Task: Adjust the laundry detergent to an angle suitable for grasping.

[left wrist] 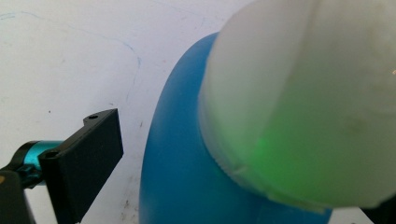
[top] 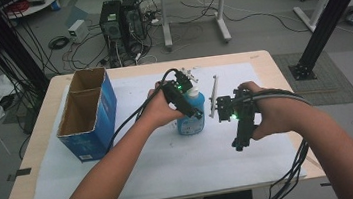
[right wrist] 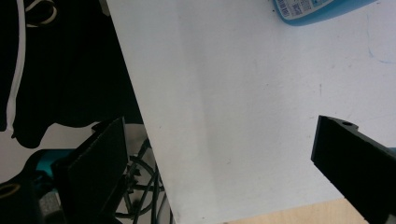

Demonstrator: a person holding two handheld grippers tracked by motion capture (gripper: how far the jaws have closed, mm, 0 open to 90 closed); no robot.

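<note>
A: What sits farthest left on the desk [top: 39,145]?

B: An open blue cardboard box [top: 88,114], standing on the white sheet [top: 172,165] that covers most of the desk top.

A: And next to it?

B: The left gripper [top: 184,96], held in the person's left hand [top: 158,111] near the middle of the sheet. It sits over the top of a blue bottle [top: 190,118] with a white cap [left wrist: 303,102].

A: Are its jaws clamped on the bottle?

B: I cannot tell. In the left gripper view one black jaw stands apart from the bottle's blue shoulder, with bare sheet between them. The cap is very close to the camera and hides the other jaw. So the cap lies between the jaws, but no press shows.

A: Where does the bottle stand?

B: Upright, about the centre of the desk, well apart from the box.

A: Further right?

B: A thin pale stick [top: 213,95] just beside the bottle, then the right gripper [top: 240,142] in the right hand [top: 272,114], pointing toward the near edge. Its jaws are spread wide with nothing between them.
</note>
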